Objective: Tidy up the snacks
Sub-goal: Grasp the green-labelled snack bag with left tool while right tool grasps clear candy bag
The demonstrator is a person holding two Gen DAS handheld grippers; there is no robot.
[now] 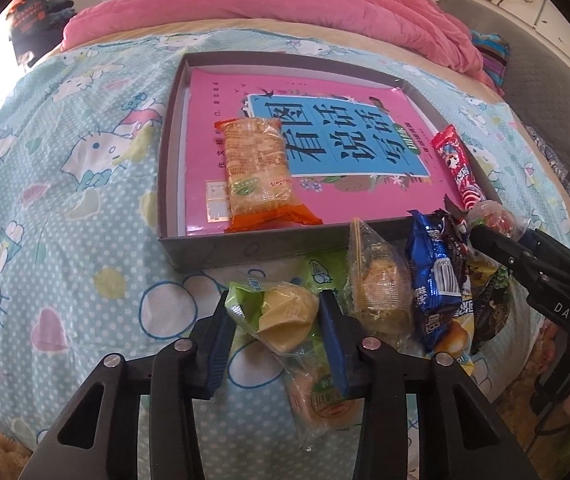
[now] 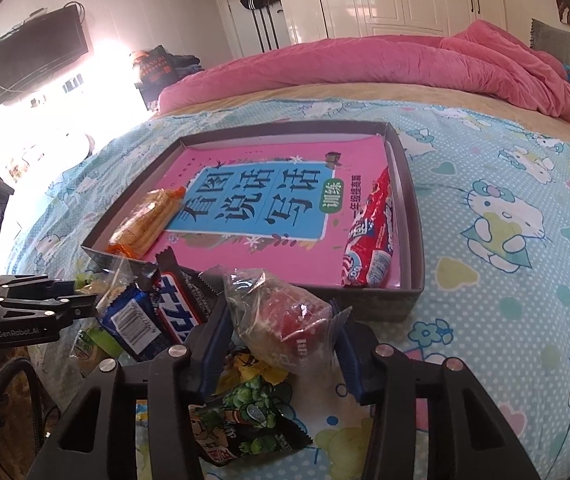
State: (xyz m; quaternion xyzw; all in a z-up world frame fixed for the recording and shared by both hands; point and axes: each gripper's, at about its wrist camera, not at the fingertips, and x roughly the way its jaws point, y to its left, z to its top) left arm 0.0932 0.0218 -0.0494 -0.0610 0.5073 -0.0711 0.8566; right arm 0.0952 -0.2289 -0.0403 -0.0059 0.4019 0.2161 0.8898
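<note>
Both tongs grip a snack in front of the box (image 1: pixel 213 250): your left tongs (image 1: pixel 275 320) clamp a yellow cake packet (image 1: pixel 285 316), your right tongs (image 2: pixel 283 326) a red sweet packet (image 2: pixel 285 320). Lift each clear of the pile before crossing the box wall.

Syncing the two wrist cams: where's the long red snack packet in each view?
Left wrist: red snack packet lies along the tray's right edge, right of centre.
Right wrist: red snack packet lies inside the tray against its right wall, centre-right.
Shared landmark: the pink book in the tray.
</note>
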